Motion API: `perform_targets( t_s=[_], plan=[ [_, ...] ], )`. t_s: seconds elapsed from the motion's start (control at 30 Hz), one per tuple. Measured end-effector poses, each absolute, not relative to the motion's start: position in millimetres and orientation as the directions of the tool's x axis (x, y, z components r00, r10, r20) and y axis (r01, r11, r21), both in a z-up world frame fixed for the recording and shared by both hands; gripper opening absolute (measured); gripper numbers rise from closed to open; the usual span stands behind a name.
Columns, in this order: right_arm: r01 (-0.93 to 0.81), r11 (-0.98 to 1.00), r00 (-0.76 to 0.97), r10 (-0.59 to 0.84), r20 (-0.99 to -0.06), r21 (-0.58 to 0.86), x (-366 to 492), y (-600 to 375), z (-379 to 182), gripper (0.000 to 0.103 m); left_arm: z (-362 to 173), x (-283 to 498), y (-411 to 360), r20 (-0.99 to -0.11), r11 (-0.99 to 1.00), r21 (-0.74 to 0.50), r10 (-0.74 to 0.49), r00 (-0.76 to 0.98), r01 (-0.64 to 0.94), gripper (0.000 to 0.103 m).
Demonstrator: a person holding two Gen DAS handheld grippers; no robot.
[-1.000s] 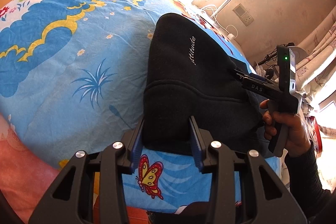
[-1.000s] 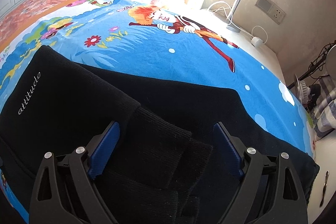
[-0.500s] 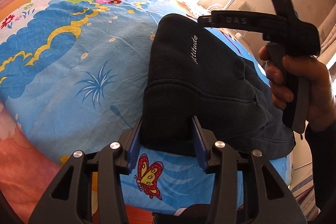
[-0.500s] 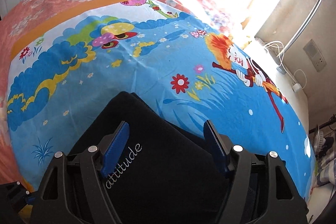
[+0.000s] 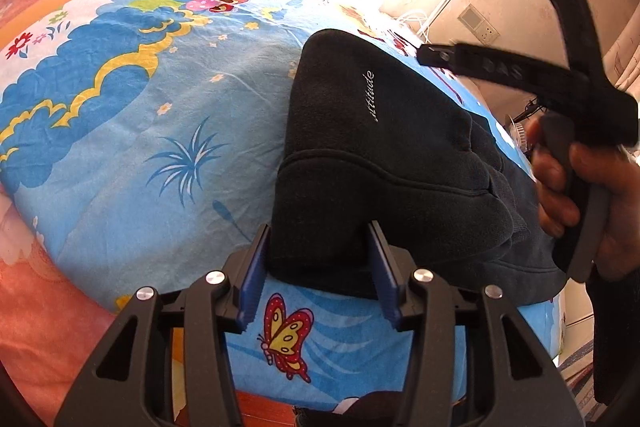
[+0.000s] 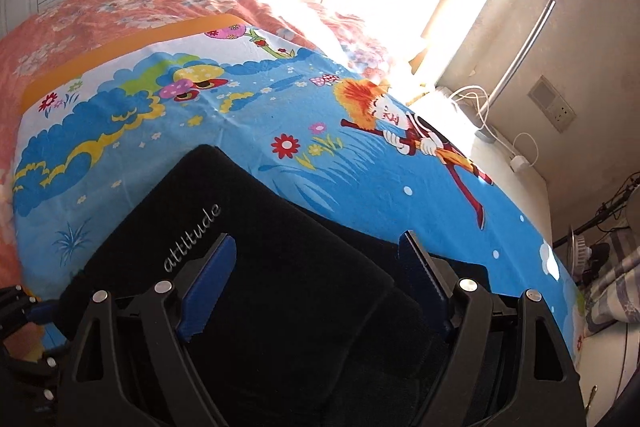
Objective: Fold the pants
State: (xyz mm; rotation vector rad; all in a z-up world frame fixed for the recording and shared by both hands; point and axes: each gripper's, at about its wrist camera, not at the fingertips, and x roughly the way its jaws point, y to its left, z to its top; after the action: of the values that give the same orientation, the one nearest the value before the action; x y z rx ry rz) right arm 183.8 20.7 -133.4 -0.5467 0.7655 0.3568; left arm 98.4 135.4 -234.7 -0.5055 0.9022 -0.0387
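Note:
Black folded pants point(image 5: 380, 155) with white "attitude" lettering lie on a cartoon-print bed sheet point(image 5: 160, 107). My left gripper point(image 5: 318, 243) has its blue pads on both sides of the pants' near folded edge, and the fabric fills the gap. Its jaws are opening. A hand holds my right gripper point(image 5: 426, 54) in the air over the far right side of the pants. In the right wrist view that gripper point(image 6: 318, 239) hangs above the pants point(image 6: 276, 291) near the lettering. Its jaws are opening, with nothing pinched between them.
The sheet covers an orange floral bedspread point(image 6: 120, 11). The bed's near edge drops off below the left gripper. A wall with a socket point(image 6: 552, 103), cables and a white rod stands to the right. Strong sunlight washes out the bed's far end.
My right gripper lifted off the cuffs at the right and swung left over the lettered part. The left gripper stayed on the near edge with its jaws a little wider.

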Motion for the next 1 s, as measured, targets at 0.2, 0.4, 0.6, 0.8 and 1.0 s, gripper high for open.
perform_targets(
  t_s=[0.2, 0.4, 0.6, 0.8, 1.0],
  plan=[
    [-0.445, 0.833, 0.614, 0.017, -0.789, -0.328, 164.5, -43.8, -180.2, 0.077, -234.5, 98.4, 134.7, -0.742, 0.886, -0.428, -0.232, 0.628, -0.179, 0.051],
    [-0.402, 0.867, 0.647, 0.041, -0.761, -0.296, 152.3, -48.0, -190.5, 0.080, -229.5, 99.6, 135.2, -0.746, 0.884, -0.421, -0.209, 0.633, -0.203, 0.059],
    [-0.389, 0.888, 0.642, 0.068, -0.764, -0.247, 151.8, -53.9, -192.6, 0.082, -223.7, 100.8, 144.1, -0.695, 0.842, -0.494, -0.233, 0.680, -0.218, 0.071],
    [-0.398, 0.883, 0.635, 0.069, -0.769, -0.248, 153.2, -52.4, -191.9, 0.084, -238.3, 107.4, 136.3, -0.699, 0.839, -0.511, -0.281, 0.658, -0.185, 0.055],
    [-0.397, 0.888, 0.630, 0.079, -0.772, -0.233, 170.4, -48.7, -164.7, 0.082, -240.8, 106.8, 138.3, -0.697, 0.840, -0.515, -0.294, 0.655, -0.172, 0.053]
  ],
)
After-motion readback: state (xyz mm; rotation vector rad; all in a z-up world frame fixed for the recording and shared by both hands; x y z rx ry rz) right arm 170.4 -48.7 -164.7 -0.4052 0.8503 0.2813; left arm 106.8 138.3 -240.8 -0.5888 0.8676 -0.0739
